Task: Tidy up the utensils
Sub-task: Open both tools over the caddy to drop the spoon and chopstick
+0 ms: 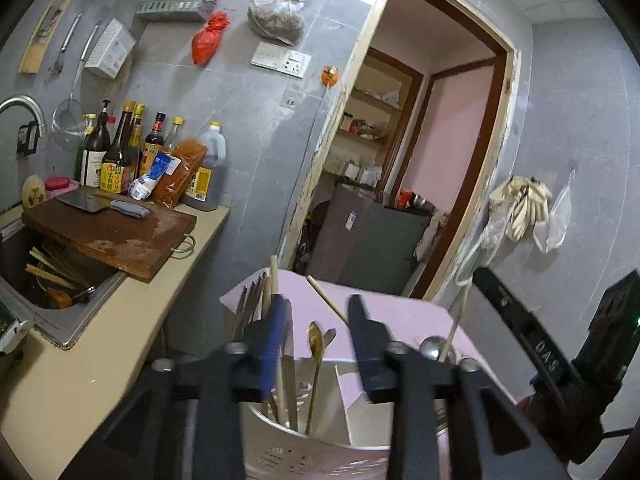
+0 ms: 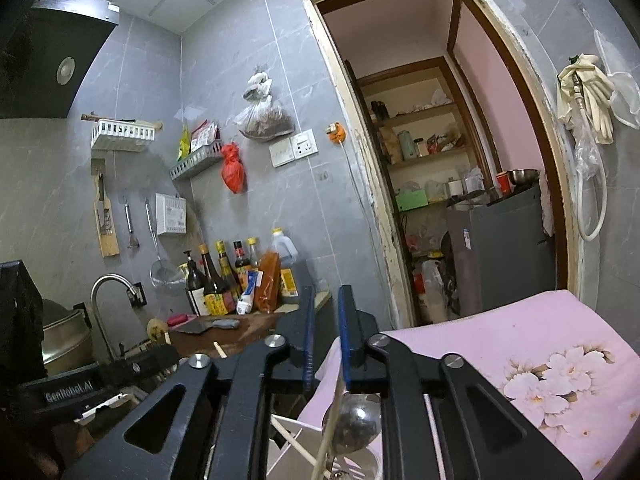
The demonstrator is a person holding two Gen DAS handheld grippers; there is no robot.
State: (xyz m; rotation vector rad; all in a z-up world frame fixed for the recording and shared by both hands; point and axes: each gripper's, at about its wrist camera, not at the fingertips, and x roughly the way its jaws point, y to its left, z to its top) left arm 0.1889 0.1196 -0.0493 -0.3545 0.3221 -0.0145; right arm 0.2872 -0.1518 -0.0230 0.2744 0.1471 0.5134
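My left gripper (image 1: 320, 320) stands open just above a perforated steel utensil holder (image 1: 292, 454) on a pink cloth (image 1: 400, 312). In the gap beyond its blue pads a gold spoon (image 1: 315, 338) stands in the holder and a chopstick (image 1: 326, 298) leans. More chopsticks and metal utensils (image 1: 250, 304) rise left of the left finger. A ladle bowl (image 1: 431, 347) sits at the right. My right gripper (image 2: 325, 320) is slightly open, with nothing pressed between its pads. Below it are the ladle (image 2: 356, 422) and a thin stick running up by its right finger.
The counter on the left carries a wooden cutting board (image 1: 108, 232) with a cleaver (image 1: 86, 202), sauce bottles (image 1: 120, 156) and a sink (image 1: 52, 276) holding chopsticks. A doorway (image 1: 420, 160) with a grey fridge lies ahead. The faucet (image 2: 108, 284) and a pot stand far left.
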